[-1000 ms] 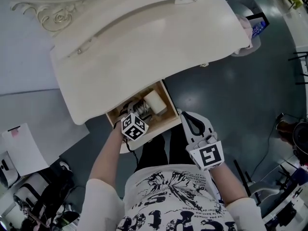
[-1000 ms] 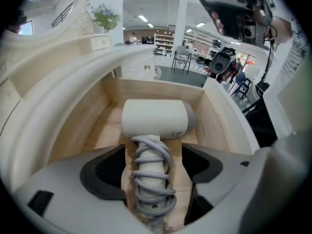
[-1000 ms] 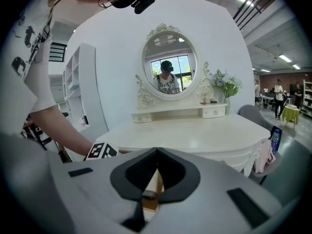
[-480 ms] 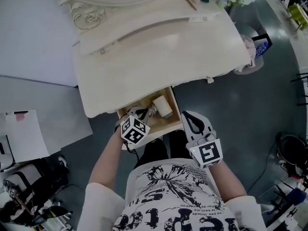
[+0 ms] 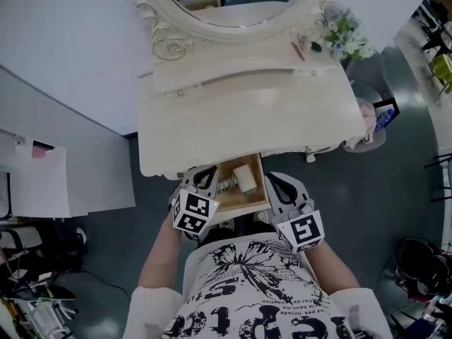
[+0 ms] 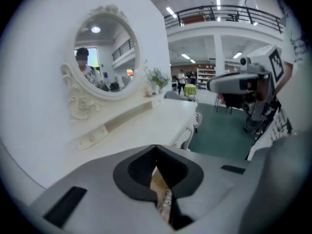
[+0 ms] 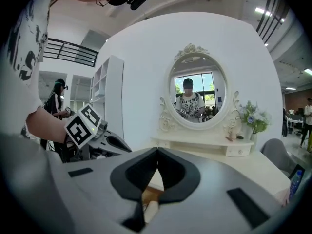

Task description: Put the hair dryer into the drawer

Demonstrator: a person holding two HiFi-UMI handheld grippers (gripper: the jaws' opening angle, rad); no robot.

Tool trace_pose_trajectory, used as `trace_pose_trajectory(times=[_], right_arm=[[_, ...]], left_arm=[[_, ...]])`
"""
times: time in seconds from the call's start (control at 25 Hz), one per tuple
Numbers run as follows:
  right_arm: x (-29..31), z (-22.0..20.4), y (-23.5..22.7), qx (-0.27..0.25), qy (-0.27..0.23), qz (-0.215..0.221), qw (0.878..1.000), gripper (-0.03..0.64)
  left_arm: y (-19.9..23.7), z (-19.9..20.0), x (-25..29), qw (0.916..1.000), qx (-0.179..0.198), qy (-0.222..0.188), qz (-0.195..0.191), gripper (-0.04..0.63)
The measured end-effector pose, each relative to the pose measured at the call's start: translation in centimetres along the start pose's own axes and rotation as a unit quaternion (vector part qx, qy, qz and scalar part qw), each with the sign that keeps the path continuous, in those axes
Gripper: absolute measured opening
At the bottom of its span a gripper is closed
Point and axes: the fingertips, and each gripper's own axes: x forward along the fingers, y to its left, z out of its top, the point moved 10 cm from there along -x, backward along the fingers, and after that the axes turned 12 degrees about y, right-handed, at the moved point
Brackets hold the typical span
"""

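While the hair dryer (image 5: pixel 244 178) lies in the open drawer (image 5: pixel 240 205), touching neither gripper, the left gripper (image 5: pixel 204 178) hangs just left of it — jaws just closed, pressed together on nothing — and the right gripper (image 5: pixel 278 185) just right, likewise pressed together, empty.

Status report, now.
Left gripper shut, empty. Right gripper shut, empty. Hair dryer lies in the open drawer. Nothing in the way.
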Motion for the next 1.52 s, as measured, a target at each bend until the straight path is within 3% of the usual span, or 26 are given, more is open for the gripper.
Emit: trace_pose_trajectory(times=[0.08, 0.2, 0.36, 0.52, 0.6, 0.92, 1.12, 1.52], right_arm=[[0.3, 1.2, -0.2, -0.004, -0.015, 0.014, 1.0, 0.017], [1.1, 2.6, -0.4, -0.009, -0.036, 0.033, 0.999, 0.017], [1.8, 3.8, 0.1, -0.034, -0.048, 0.051, 0.997, 0.017], [2.2, 4.5, 0.8, -0.047, -0.056, 0.071, 0.995, 0.017], [2.3, 4.8, 1.2, -0.055, -0.058, 0.08, 0.994, 0.017], [2.1, 5.8, 1.2, -0.055, -0.068, 0.088, 0.992, 0.015], [1.9, 5.7, 1.0, -0.036, -0.063, 0.082, 0.994, 0.015], [1.9, 5.7, 0.8, -0.057, -0.051, 0.067, 0.995, 0.015]], left_arm=[[0.6, 0.9, -2.5, 0.9978, -0.029, -0.046, 0.037, 0.02], [1.2, 1.6, -5.9, 0.9874, -0.062, -0.109, 0.096, 0.02], [1.3, 1.1, -9.5, 0.9645, -0.113, -0.181, 0.156, 0.02], [1.2, 0.5, -11.8, 0.9345, -0.161, -0.251, 0.194, 0.02], [1.0, 0.1, -12.3, 0.9282, -0.173, -0.261, 0.2, 0.02], [0.3, 0.7, -12.5, 0.9294, -0.17, -0.27, 0.185, 0.02], [0.5, 1.4, -12.2, 0.9333, -0.166, -0.269, 0.17, 0.02], [0.4, 2.2, -11.2, 0.9425, -0.157, -0.253, 0.151, 0.02]])
